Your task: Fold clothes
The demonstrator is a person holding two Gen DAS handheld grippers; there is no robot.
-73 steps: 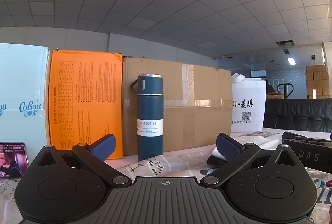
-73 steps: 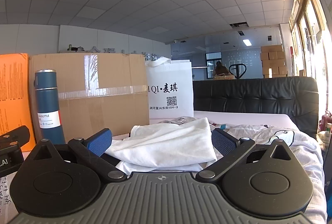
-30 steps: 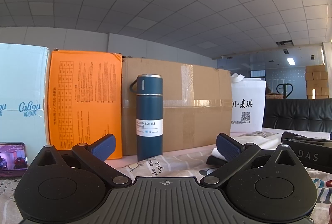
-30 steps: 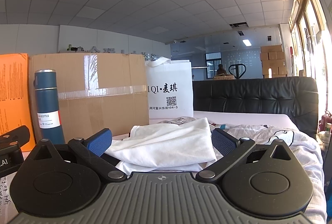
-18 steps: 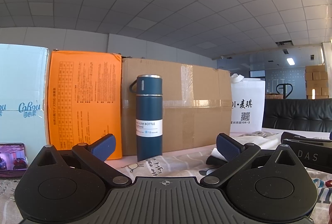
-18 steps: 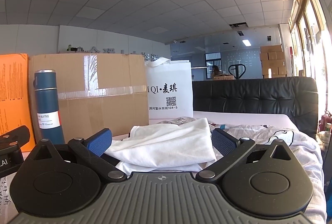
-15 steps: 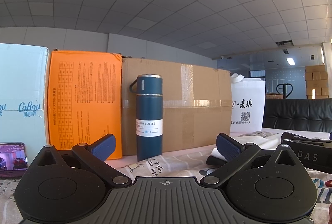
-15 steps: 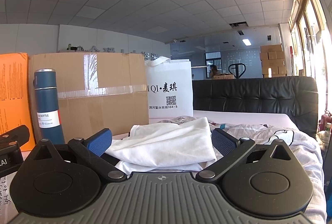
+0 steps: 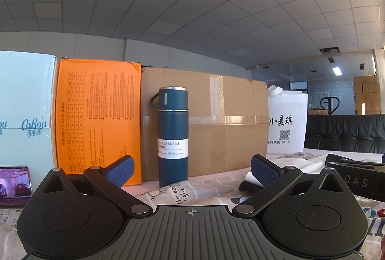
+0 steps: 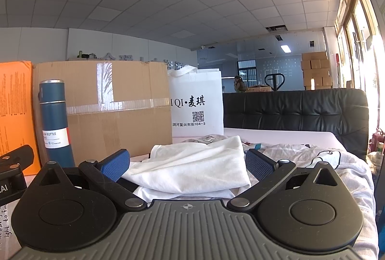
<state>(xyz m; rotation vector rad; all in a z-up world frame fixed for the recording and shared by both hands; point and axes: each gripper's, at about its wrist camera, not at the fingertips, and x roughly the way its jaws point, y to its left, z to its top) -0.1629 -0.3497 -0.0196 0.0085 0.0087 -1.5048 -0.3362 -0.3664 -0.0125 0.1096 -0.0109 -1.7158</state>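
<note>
Both grippers sit low over the desk with jaws spread wide and nothing held. The left gripper [image 9: 191, 169] faces a blue bottle [image 9: 172, 137] standing just beyond it. The right gripper [image 10: 186, 160] faces a rumpled white shirt [image 10: 192, 163] heaped right ahead. A sweeping reach could likely knock the bottle over, and a careless pinch might catch the patterned cloth [image 10: 324, 159] underneath.

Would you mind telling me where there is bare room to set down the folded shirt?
Free: printed sheet before the vacuum bottle, and the bare tabletop between white bag and black sofa. Crowded: the white garment pile.
</note>
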